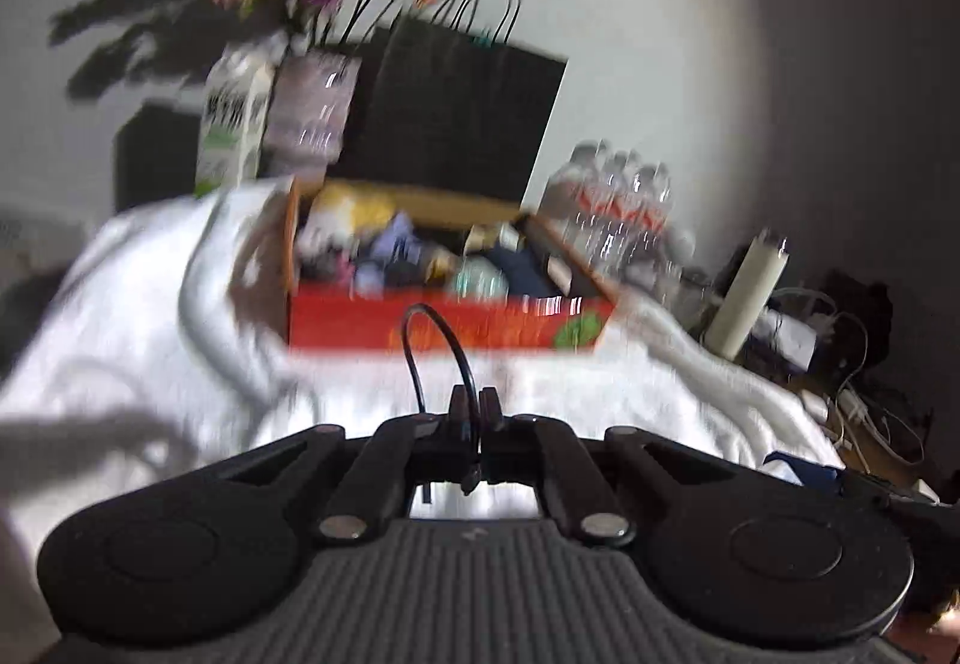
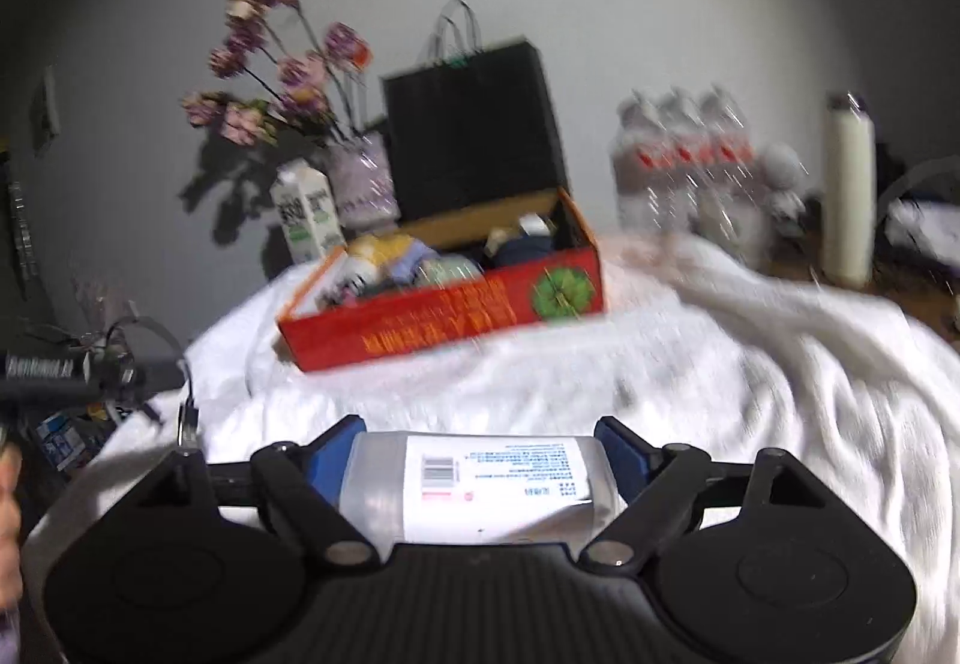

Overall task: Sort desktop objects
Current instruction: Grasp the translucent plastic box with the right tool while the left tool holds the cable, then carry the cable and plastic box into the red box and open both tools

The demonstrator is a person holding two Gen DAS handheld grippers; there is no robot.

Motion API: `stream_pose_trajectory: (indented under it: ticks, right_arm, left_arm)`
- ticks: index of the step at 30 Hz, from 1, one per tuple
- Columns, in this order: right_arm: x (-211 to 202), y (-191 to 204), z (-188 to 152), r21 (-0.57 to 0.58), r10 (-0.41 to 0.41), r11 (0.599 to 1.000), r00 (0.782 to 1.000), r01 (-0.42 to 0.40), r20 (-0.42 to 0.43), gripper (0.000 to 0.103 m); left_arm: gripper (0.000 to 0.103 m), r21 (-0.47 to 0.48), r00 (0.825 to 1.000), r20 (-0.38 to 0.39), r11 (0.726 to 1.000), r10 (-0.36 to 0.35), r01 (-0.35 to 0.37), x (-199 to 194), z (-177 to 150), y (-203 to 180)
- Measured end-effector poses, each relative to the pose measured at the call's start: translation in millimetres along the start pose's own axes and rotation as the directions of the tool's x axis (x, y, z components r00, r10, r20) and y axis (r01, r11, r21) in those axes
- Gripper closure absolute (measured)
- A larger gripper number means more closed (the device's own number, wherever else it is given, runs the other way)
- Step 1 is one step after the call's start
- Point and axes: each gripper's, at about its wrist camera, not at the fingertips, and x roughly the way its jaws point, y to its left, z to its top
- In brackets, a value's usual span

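The red box (image 2: pixel 447 319) sits at frame centre in both views on the white cloth (image 2: pixel 690 394). An uncluttered band of cloth separates its near wall from each gripper. Behind the box, the black paper bag (image 2: pixel 474 136), milk carton (image 2: pixel 306 220), flower vase (image 2: pixel 363 178) and bottle pack (image 2: pixel 684 154) stand close to its far wall at upper centre. The cloth's left edge drops away at lower left of the right wrist view, beside cables and dark equipment.

Both views are motion-blurred. The box contents (image 1: pixel 420 250) are unreadable, apart from soft yellow, purple and dark blue shapes. Carton and box lettering is illegible.

The left gripper (image 1: pixel 476 403) is clamped on a thin black cable (image 1: pixel 432 346), which loops upward from the fingertips at lower centre. Its lower run is hidden behind the gripper body.

The right gripper (image 2: pixel 480 445) grips a clear labelled bottle (image 2: pixel 480 478) endwise between its blue pads. The bottle's long axis runs left to right across the frame, barcode label up.
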Motion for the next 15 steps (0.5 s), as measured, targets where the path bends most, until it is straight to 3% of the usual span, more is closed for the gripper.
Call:
stream_pose_trajectory:
  ticks: [4,6,8,10,12,14,15]
  right_arm:
    - [27,4,44,-0.073,0.02,0.997,0.999,-0.017,0.035,0.021]
    - [47,5,74,-0.094,0.049,0.995,0.997,-0.043,0.061,0.021]
    - [75,4,109,-0.086,0.079,0.994,0.994,-0.073,0.07,0.021]
    - [113,0,143,-0.056,0.113,0.992,0.991,-0.11,0.068,0.021]
    - [161,0,174,-0.041,0.14,0.989,0.99,-0.139,0.032,0.021]
    - [213,1,196,-0.033,0.133,0.99,0.991,-0.134,-0.02,0.021]
    - [239,2,204,-0.031,0.111,0.993,0.993,-0.113,-0.043,0.021]
  left_arm:
    - [0.1,0.042,0.999,-0.033,0.998,-0.037,0.038,42,61,3]
    - [0.1,0.058,0.998,-0.059,0.998,-0.022,0.026,75,87,3]
    - [0.1,0.048,0.987,-0.156,0.997,-0.046,0.054,120,109,9]
    - [0.1,0.008,0.965,-0.254,0.998,-0.063,0.068,166,127,16]
    - [0.1,-0.033,0.957,-0.265,0.994,-0.113,0.109,200,140,23]
    - [0.099,-0.05,0.935,-0.29,0.979,-0.205,0.199,231,149,30]
    - [0.099,-0.039,0.941,-0.287,0.984,-0.18,0.176,245,151,34]
